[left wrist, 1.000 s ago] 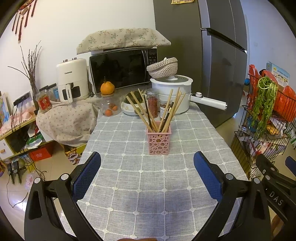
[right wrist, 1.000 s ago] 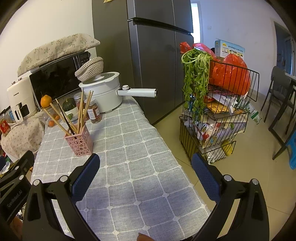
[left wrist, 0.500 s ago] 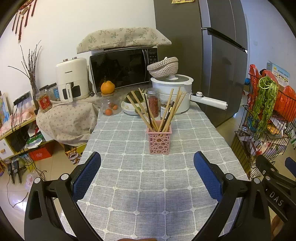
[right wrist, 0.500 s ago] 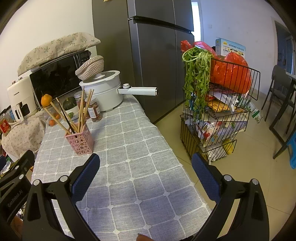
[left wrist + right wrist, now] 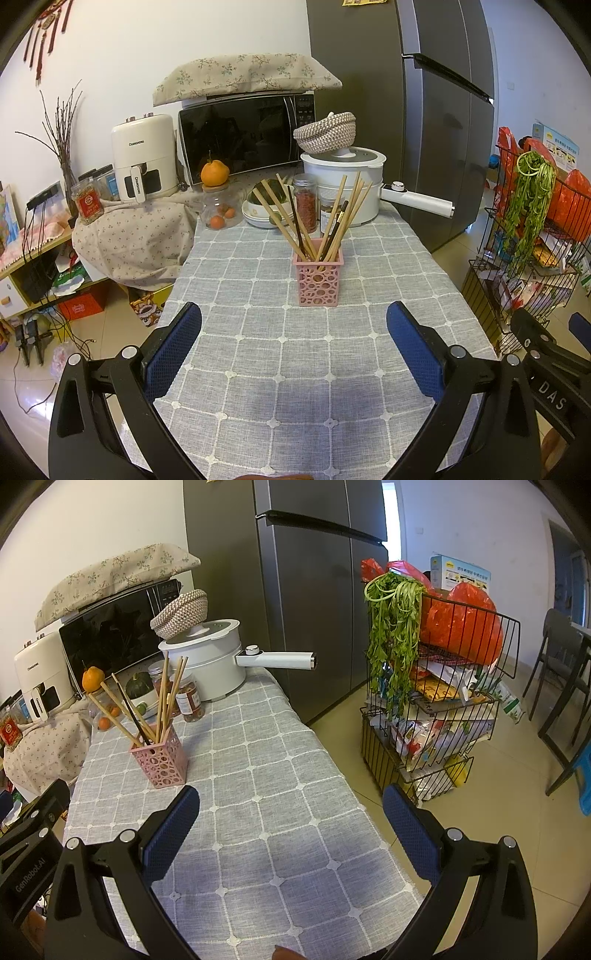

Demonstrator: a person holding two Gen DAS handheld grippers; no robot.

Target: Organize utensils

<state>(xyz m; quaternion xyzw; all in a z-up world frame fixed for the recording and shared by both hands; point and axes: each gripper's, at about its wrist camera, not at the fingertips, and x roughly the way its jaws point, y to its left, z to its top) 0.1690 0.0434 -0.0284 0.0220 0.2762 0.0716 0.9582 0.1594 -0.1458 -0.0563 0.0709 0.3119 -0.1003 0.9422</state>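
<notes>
A pink perforated holder (image 5: 318,273) stands upright near the middle of the worktop (image 5: 258,369), which is covered by a grey checked cloth. A bundle of chopsticks (image 5: 332,218) leans out of it in a fan, mostly pale wood with what looks like one or two dark ones among them, though the fisheye makes the count hard to tell. The left gripper (image 5: 294,325) hovers above the cloth on the near side of the holder, its blue-padded fingers (image 5: 173,347) spread wide and grasping nothing. The right gripper (image 5: 291,805) hangs over the worktop's right edge, well apart from the holder (image 5: 161,762), fingers (image 5: 410,834) likewise released and empty. Behind the holder sit two jars, a white pot (image 5: 347,184) with a long handle and a woven basket (image 5: 327,133) resting on its lid, and a microwave (image 5: 245,136) at the back
</notes>
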